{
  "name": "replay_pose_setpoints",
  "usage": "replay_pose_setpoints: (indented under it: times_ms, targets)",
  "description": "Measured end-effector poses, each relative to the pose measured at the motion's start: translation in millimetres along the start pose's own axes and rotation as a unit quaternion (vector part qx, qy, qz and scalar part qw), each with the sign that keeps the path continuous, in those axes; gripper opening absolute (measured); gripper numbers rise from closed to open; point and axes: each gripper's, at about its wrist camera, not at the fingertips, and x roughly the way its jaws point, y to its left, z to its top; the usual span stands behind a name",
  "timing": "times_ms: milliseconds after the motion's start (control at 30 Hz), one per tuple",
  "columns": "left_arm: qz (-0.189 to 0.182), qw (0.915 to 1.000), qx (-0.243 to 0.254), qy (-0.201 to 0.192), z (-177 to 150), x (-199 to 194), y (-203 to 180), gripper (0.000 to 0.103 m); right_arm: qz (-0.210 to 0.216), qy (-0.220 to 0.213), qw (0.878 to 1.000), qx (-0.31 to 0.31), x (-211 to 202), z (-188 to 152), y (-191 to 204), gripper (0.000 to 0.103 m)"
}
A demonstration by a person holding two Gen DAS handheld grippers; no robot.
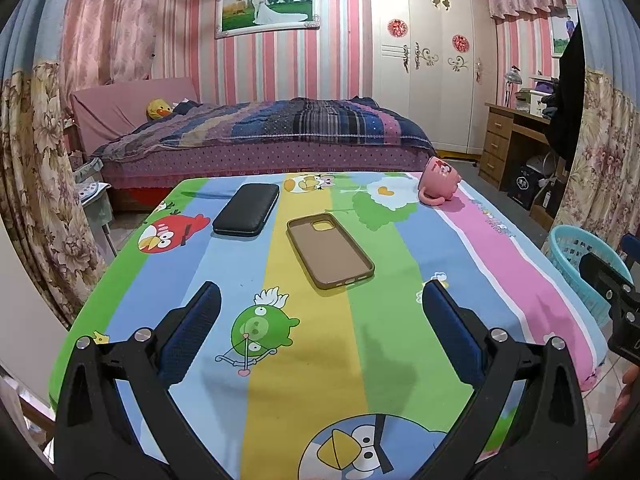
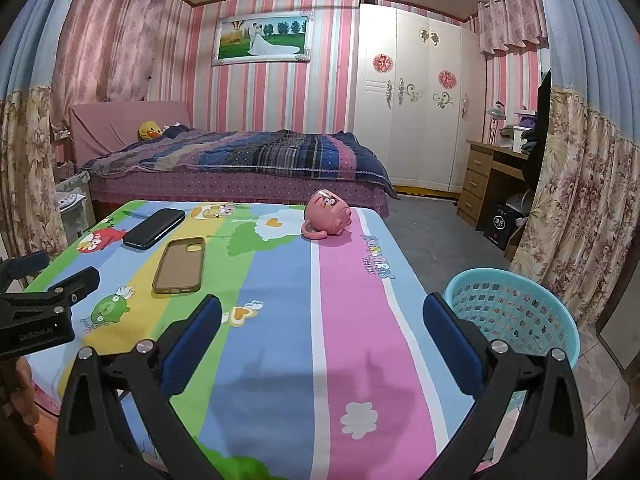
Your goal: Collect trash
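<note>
Two hand-held grippers [image 1: 322,294] [image 2: 322,306] (both agape)

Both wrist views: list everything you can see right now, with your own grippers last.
table: 1, cartoon-bird cloth in coloured stripes, foreground
phone case: 1, tan, empty, open side up, table centre
dark case: 1, black, closed, far left of table
mug: 1, pink, on its side, far right of table
basket: 1, light blue, on floor right of table
bed: 1, striped quilt, behind table
duck plush: 1, yellow, at bed's head
wardrobe: 1, white, back right
desk: 1, wooden, right
framed photo: 1, on striped wall
left gripper: open, empty
right gripper: open, empty
</note>
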Motion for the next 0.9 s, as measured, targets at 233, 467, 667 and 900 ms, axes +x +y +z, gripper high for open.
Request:
replay_pose_setpoints:
  times_ms: [233,467,667,900]
  targets:
    - [0.001,1.0000,-0.001,-0.001,0.7,-0.4,0.0,0.097,-0.002,-0.003,1.000,0.000,-2.1,0.0,-2.0,0.098]
    - [0.000,1.0000,0.000,-0.002,-0.1,-0.6,-0.7,0.097,-0.002,-0.003,1.000,0.000,-2.6,0.0,-2.5,0.098]
    - [0.000,1.0000,0.000,-0.002,-0.1,-0.8,-1.0,0.097,-0.002,-0.003,1.000,-0.001,-2.4,-0.3,-2.7,0.098]
    - [0.001,1.0000,0.000,-0.003,-0.2,-0.9,-1.2,0.097,-0.002,-0.003,1.000,-0.001,-2.4,-0.6,-2.6,0.098]
